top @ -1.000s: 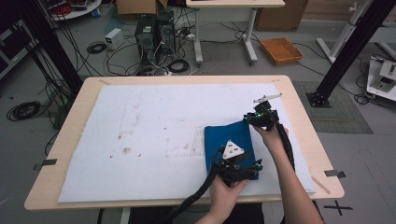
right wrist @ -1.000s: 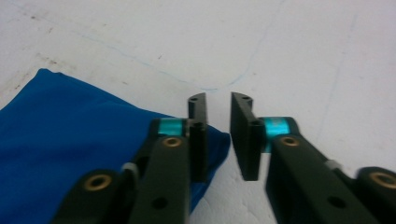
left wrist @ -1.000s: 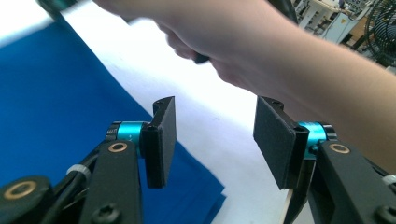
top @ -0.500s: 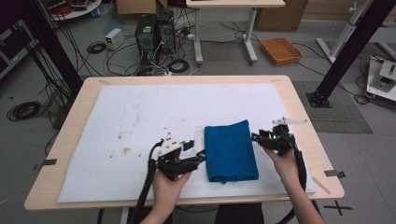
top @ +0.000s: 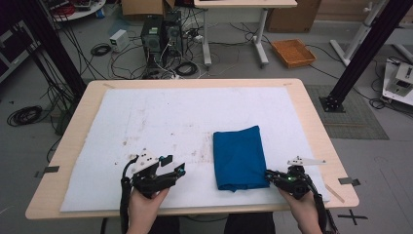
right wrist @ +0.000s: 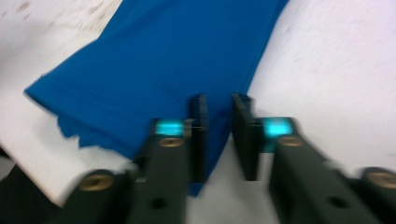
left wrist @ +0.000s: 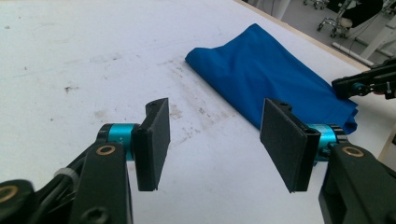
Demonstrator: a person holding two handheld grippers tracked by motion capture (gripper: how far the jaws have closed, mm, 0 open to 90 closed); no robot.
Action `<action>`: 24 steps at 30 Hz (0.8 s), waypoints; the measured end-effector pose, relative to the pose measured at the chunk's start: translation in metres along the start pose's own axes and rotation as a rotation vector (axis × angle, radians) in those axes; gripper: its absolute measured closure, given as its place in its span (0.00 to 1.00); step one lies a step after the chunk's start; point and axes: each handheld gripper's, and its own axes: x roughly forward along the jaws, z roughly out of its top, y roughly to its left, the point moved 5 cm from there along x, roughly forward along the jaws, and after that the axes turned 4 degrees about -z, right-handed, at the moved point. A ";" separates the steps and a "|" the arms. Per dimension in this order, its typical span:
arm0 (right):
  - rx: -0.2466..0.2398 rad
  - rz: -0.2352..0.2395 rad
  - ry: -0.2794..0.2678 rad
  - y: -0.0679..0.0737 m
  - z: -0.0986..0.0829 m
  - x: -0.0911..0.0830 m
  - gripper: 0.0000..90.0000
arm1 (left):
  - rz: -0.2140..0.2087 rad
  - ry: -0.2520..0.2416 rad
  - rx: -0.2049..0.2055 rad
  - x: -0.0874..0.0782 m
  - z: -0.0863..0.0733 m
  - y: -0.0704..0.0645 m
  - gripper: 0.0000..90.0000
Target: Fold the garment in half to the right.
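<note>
Here the folded blue cloth (top: 239, 158) lies on the white mat toward the desk's right near side. If the right tongs (top: 272, 177) catch only the top layer at the near corner, the fold could spring undone. They stand narrowly parted around that corner, not yet clamped; the left tongs (left wrist: 212, 140) gape wide, holding nothing.

A lab: computer towers (top: 160, 34) and tangled cables (top: 104, 48) on the floor at 12 o'clock, black rig struts (top: 363, 46) at 2.
</note>
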 end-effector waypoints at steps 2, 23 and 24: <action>-0.012 -0.011 -0.007 0.000 0.001 -0.002 0.96 | 0.002 -0.004 0.003 -0.002 0.000 0.002 0.48; 0.040 -0.127 -0.103 -0.042 0.112 0.044 0.72 | 0.042 -0.001 -0.001 -0.006 -0.005 0.025 0.47; 0.041 -0.145 -0.102 -0.045 0.117 0.050 0.72 | 0.045 0.000 0.001 -0.007 -0.005 0.026 0.47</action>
